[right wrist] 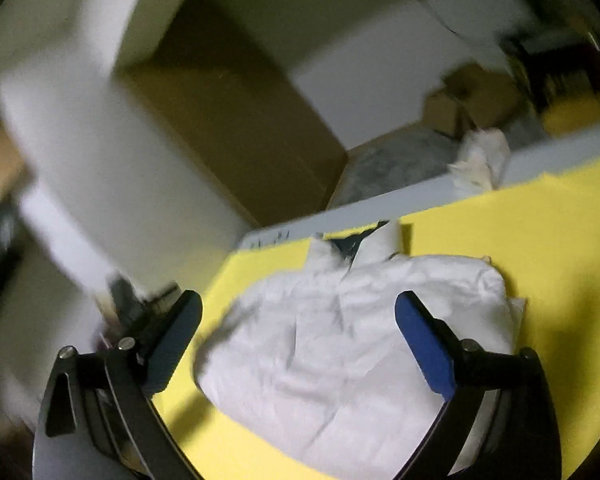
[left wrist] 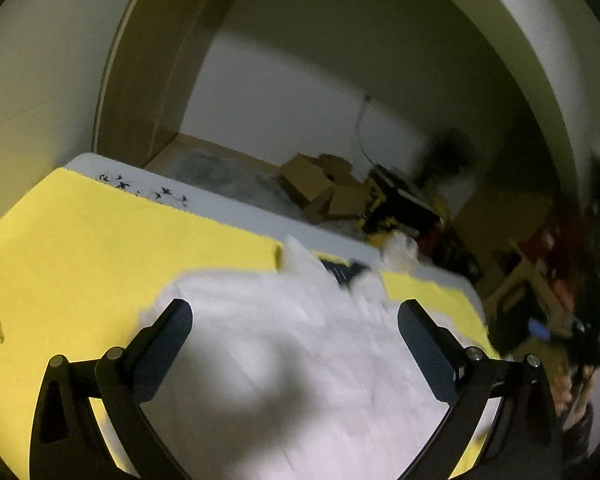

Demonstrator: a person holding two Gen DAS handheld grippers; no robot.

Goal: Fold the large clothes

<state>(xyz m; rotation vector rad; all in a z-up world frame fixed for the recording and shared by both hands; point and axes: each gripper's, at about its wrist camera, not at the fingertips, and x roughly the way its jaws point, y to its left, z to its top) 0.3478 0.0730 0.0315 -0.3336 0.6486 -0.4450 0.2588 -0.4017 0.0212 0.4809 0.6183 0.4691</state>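
A white garment [left wrist: 300, 352] lies folded on a yellow sheet [left wrist: 100, 248]; its collar with a dark lining [left wrist: 346, 272] points to the far edge. My left gripper [left wrist: 294, 312] is open and empty, hovering above the garment. In the right wrist view the same white garment [right wrist: 340, 340] lies on the yellow sheet [right wrist: 540, 248], collar [right wrist: 352, 248] at the far side. My right gripper [right wrist: 298, 304] is open and empty above it. Both views are blurred by motion.
The yellow sheet covers a white mattress [left wrist: 228, 208] whose far edge shows. Beyond it on the floor lie cardboard boxes [left wrist: 324, 188] and dark clutter [left wrist: 540, 280]. A brown wardrobe panel [right wrist: 236, 132] stands at the back. A crumpled white cloth [right wrist: 480, 160] sits at the mattress edge.
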